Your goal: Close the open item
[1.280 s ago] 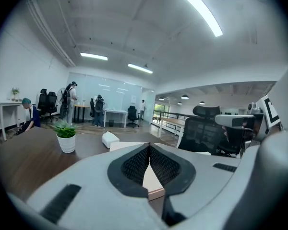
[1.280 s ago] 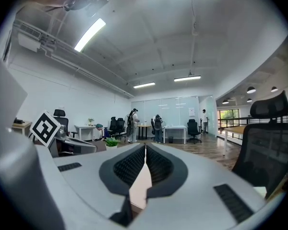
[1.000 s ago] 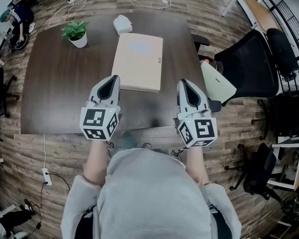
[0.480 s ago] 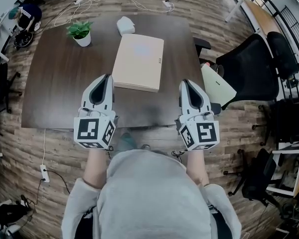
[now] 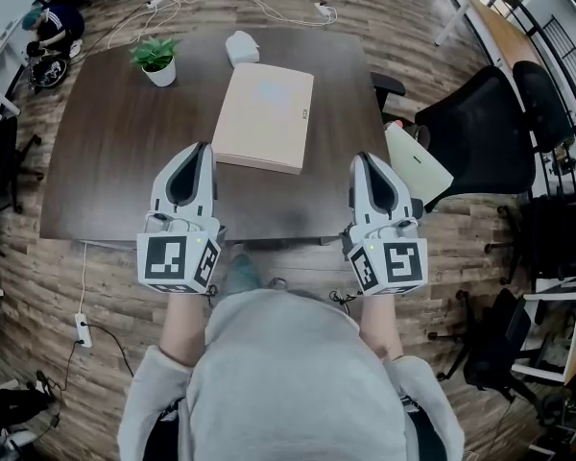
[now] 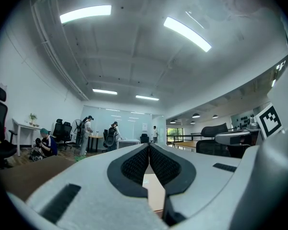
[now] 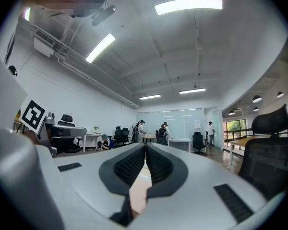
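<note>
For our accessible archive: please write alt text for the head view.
From above, a person holds the shut left tool and right tool over the near edge of a dark table. Beyond them sit a closed beige box, a potted plant and a white object.

A flat, rectangular, pale beige case (image 5: 265,118), laptop-like in shape, lay on the dark brown worktop (image 5: 115,161); whether it was a laptop or a slim box could not be told. It sat near the middle of the worktop's width, toward the far side, long sides running away from the person and turned slightly askew. Its lid was down, flush on the base, the near edge showing as a thin lighter band. A small dark mark sat midway along its right edge, and a faint paler patch showed on the lid's far half
</note>
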Motion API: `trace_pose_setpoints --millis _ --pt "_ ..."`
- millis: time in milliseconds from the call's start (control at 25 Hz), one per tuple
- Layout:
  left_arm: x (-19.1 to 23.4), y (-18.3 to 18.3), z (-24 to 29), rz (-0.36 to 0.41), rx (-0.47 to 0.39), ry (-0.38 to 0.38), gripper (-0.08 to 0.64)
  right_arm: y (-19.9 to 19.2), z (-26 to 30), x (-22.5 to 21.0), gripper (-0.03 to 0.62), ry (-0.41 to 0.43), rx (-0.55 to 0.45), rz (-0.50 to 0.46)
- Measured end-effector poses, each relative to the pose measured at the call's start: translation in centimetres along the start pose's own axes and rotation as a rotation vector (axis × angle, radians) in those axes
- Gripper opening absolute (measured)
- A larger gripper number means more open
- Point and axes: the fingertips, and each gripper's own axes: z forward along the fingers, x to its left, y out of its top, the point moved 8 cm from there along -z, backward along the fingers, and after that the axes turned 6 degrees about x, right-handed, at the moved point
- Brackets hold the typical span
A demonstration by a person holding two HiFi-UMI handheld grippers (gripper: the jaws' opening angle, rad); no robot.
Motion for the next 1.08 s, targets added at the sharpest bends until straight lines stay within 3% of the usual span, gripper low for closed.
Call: trace_pose_setpoints --millis 1080 --pt "-2.0 -0.1 -1.4 0.041 -0.006 0.061 0.009 0.4 -2.2 -0.9 0.014 -0.002 -0.033 -0.004"
